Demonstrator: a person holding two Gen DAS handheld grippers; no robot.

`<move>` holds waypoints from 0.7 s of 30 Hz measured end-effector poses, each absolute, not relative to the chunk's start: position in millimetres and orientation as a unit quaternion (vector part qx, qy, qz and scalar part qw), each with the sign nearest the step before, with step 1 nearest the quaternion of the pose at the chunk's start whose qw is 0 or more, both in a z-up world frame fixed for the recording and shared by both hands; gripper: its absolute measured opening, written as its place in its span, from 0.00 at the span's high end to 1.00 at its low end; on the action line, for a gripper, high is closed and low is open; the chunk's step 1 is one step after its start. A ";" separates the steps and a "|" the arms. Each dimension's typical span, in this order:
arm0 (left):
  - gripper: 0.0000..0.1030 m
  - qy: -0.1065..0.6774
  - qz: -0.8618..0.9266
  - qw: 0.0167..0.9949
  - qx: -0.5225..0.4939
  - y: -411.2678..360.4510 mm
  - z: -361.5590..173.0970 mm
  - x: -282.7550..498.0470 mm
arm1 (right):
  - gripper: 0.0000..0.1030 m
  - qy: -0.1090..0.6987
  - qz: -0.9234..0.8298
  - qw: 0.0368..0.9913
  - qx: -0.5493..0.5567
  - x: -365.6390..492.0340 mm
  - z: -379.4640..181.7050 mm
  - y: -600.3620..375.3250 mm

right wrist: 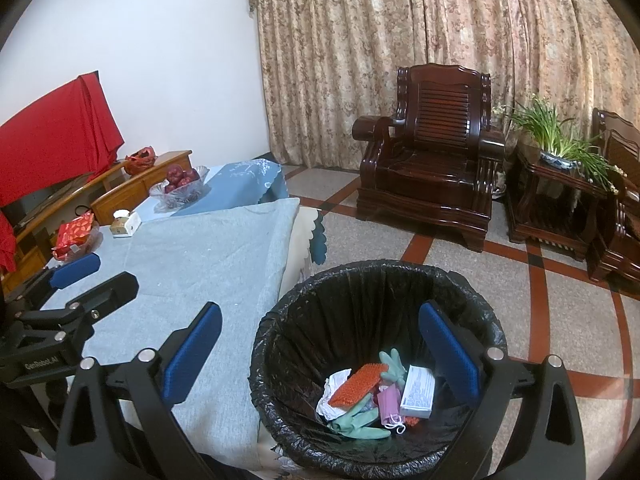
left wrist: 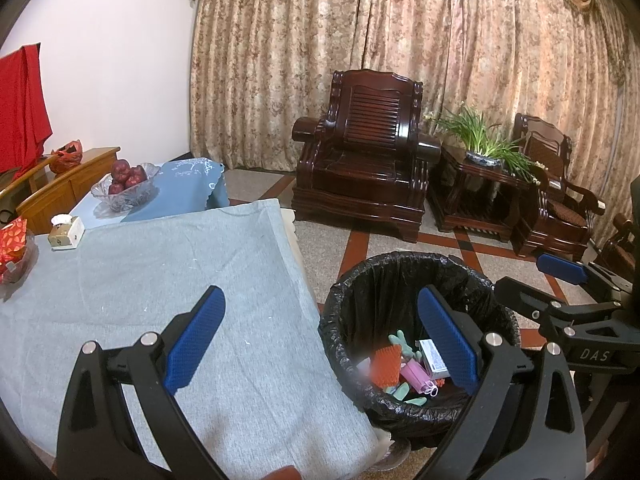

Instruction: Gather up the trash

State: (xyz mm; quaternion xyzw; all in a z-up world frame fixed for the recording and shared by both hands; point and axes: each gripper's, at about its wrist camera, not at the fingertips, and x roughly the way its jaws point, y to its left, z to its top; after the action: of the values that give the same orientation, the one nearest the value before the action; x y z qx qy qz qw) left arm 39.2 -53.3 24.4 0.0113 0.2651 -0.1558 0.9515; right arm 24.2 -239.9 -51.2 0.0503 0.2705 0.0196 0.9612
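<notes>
Left gripper [left wrist: 320,344]: jaws stood wide apart, nothing between the blue pads, one pad over the grey tablecloth [left wrist: 160,288], the other over the bin. Right gripper [right wrist: 320,354]: jaws likewise spread and empty, straddling the table edge and the bin mouth. Bin [right wrist: 280,400]: round, lined with a black bag, standing on the floor just beside the table's near corner; from the right jaws it lay at about 5 o'clock, from the left jaws at about 4 o'clock, and the right gripper appeared the nearer of the two. Contents, all trash at the bottom of the liner: orange scrubber [right wrist: 358,384], long axis running 1 to 7 o'clock; white box [right wrist: 418,392], roughly upright in view; green glove [right wrist: 360,420]; pink mask [right wrist: 390,404]; crumpled white paper [right wrist: 332,394]. Tablecloth: no loose trash seen on the open stretch ahead of either gripper. Far end of table, at 10 to 11 o'clock: tissue box [left wrist: 66,232], red packet in a dish [left wrist: 14,248], glass bowl of apples [left wrist: 126,184]. Judgement: collection looked largely finished; any further pick would fall to the left gripper, being nearer the table.
</notes>
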 end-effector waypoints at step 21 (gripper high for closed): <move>0.08 0.266 -0.154 0.951 0.012 -53.6 24.8 37.9 | 0.06 0.271 0.020 0.961 0.050 25.3 -50.3 -240.4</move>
State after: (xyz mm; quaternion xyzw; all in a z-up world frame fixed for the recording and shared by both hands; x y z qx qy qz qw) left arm 37.9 -53.6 24.8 0.0116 0.2664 -0.1541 0.9514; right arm 25.3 -240.4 -50.3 0.0501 0.2711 0.0196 0.9610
